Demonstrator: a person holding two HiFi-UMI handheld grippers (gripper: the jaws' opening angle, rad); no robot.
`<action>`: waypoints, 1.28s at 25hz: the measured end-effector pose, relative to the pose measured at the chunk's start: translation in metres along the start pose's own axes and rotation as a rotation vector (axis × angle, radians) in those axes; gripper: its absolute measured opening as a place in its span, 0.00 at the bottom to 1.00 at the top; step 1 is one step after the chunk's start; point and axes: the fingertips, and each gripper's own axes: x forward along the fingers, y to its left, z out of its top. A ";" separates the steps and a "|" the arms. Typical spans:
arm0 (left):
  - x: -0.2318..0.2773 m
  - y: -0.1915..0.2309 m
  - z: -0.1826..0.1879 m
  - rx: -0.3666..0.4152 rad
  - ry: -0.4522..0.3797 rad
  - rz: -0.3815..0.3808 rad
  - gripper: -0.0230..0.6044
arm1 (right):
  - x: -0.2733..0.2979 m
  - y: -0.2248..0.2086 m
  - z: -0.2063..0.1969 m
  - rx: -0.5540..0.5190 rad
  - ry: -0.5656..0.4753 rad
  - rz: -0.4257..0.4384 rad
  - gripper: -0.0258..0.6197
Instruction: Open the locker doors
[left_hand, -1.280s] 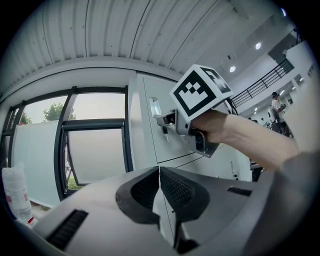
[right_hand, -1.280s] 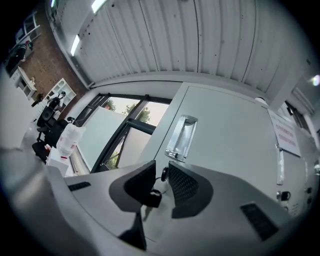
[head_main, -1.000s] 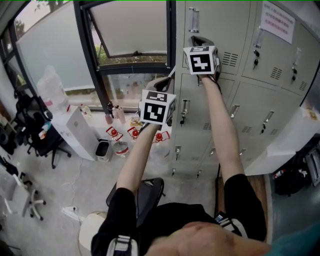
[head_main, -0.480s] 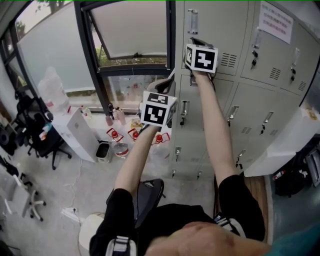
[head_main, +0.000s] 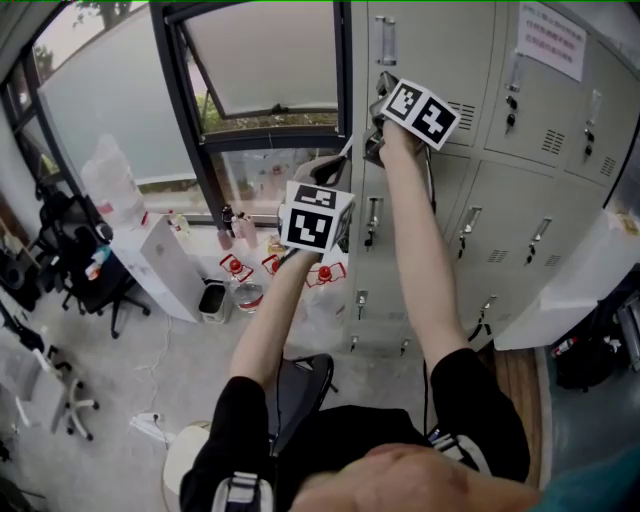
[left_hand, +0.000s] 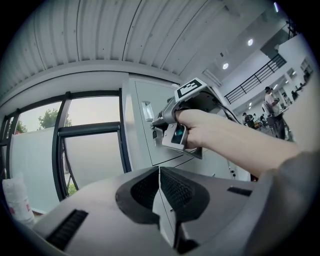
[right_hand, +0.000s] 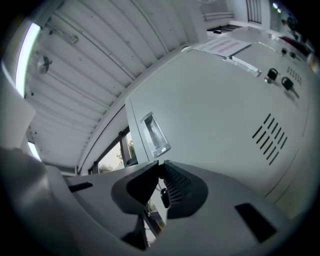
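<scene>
Grey lockers (head_main: 470, 200) fill the right of the head view. My right gripper (head_main: 379, 92) is up at the lock of the top-left door (head_main: 440, 50), just under its recessed handle (head_main: 387, 40). In the right gripper view a small dark key (right_hand: 164, 196) hangs between the nearly closed jaws, below the handle (right_hand: 155, 134); the jaws have just eased open slightly with the key still between them. The left gripper (head_main: 343, 155) is lower, beside the lockers' left edge, jaws shut on nothing. The left gripper view shows the right gripper (left_hand: 156, 123) against the door (left_hand: 145, 145).
A dark-framed window (head_main: 190, 110) stands left of the lockers. Neighbouring doors carry keys (head_main: 512, 108) and a paper notice (head_main: 550, 40). Bottles and a white box (head_main: 165, 265) sit on the floor below the window, office chairs (head_main: 80, 280) at the left, a stool (head_main: 300, 385) beneath me.
The right gripper has rolled clockwise at the lock, so its marker cube now sits tilted. The left gripper has stayed in place.
</scene>
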 end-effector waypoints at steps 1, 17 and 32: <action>-0.002 0.001 0.000 0.001 0.002 0.003 0.05 | 0.000 -0.001 0.000 0.044 -0.014 0.003 0.11; -0.020 0.020 -0.007 0.018 0.021 0.052 0.05 | -0.006 -0.014 -0.008 0.805 -0.302 0.076 0.11; -0.027 0.033 -0.009 -0.011 0.010 0.093 0.05 | -0.008 -0.017 -0.012 0.966 -0.374 0.063 0.11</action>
